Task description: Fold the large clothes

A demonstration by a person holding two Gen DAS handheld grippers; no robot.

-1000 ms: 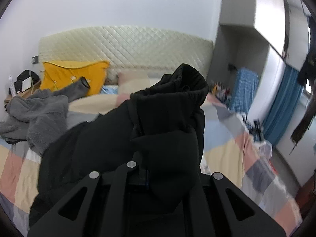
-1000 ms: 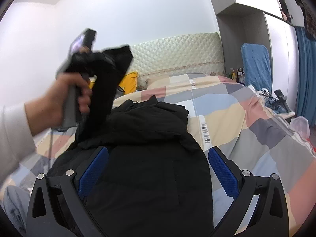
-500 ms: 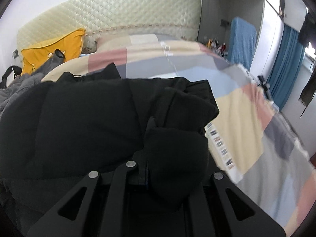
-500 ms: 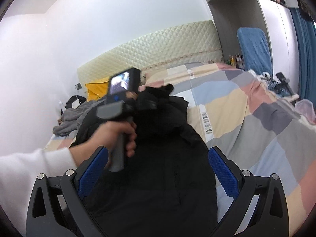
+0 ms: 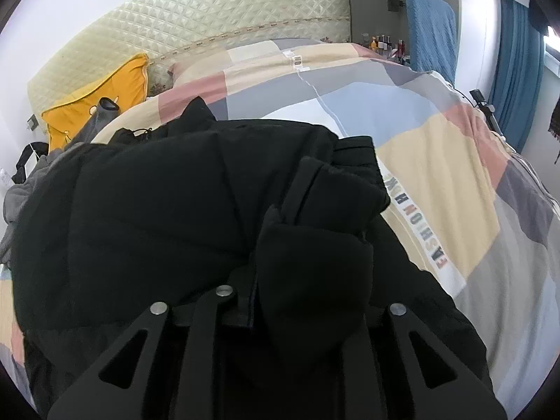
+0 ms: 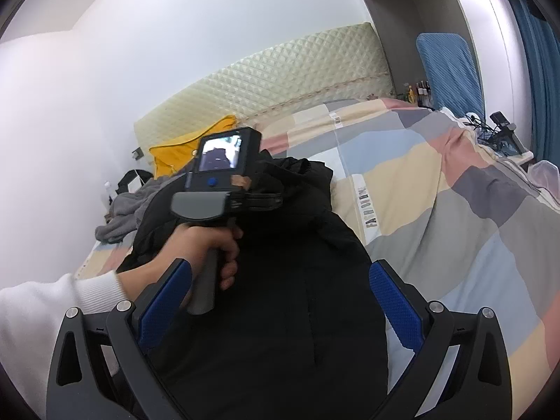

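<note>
Your left gripper (image 5: pixel 301 301) clamps a sleeve of the black puffer jacket (image 5: pixel 157 210), laying it across the body on the patchwork duvet (image 5: pixel 437 161). Your right gripper (image 6: pixel 280 301) hovers spread-fingered above the jacket. One sleeve looks folded in; the rest remains.

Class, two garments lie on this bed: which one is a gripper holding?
The black padded jacket, bunched in the left gripper; the grey garment lies untouched beside it.

White sleeve (image 6: pixel 52 301), blue-padded tool (image 6: pixel 280 301)
</note>
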